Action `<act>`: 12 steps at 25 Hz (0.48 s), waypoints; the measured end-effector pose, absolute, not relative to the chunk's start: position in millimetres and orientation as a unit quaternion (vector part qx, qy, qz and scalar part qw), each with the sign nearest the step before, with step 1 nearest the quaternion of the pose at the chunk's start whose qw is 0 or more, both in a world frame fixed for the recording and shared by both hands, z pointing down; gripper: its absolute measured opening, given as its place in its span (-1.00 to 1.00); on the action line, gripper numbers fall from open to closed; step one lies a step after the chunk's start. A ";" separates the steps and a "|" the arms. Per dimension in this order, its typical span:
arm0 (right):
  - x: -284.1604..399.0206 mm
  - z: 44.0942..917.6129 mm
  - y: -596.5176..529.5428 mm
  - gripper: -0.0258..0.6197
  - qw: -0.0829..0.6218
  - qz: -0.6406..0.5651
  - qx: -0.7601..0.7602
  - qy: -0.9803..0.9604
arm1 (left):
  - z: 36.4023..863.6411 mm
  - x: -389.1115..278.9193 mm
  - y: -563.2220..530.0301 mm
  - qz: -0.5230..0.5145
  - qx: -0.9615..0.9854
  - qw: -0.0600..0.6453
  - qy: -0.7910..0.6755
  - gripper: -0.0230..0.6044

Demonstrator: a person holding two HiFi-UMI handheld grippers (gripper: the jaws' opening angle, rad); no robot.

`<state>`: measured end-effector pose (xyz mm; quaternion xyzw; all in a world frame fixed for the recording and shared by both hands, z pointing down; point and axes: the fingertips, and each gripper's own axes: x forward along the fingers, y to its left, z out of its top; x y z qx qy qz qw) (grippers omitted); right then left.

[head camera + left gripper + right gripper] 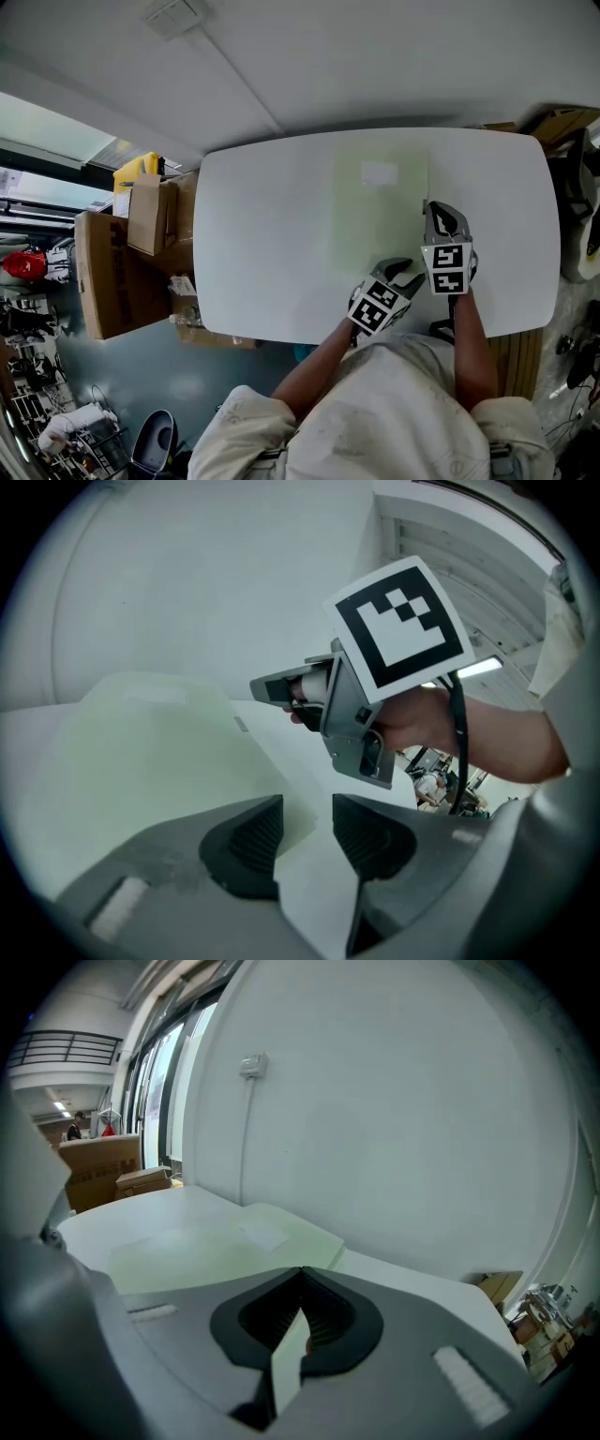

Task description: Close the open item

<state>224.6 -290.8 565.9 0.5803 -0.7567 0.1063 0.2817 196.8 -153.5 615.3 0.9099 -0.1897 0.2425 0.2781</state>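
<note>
A pale green folder point(380, 202) with a white label point(380, 173) lies flat on the white table point(272, 244). My right gripper point(429, 208) is at the folder's right edge. In the right gripper view its jaws are shut on a thin pale green sheet point(289, 1354), seen edge-on, and the rest of the folder point(216, 1241) spreads ahead. My left gripper point(408, 272) hovers near the table's front edge, just left of the right one. It point(307, 841) stands open, with the folder's near corner point(150, 752) lying under and ahead of its pads, and it looks at the right gripper point(281, 688).
Cardboard boxes point(122, 262) and a yellow item point(136, 173) stand on the floor left of the table. More boxes point(562, 122) sit past its far right corner. A white wall point(394, 1101) rises behind the table.
</note>
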 end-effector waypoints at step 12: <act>218.0 592.6 -295.2 -0.92 0.302 0.125 0.562 -0.759 | 619.9 189.7 -164.0 0.237 0.902 0.280 -0.227 -0.67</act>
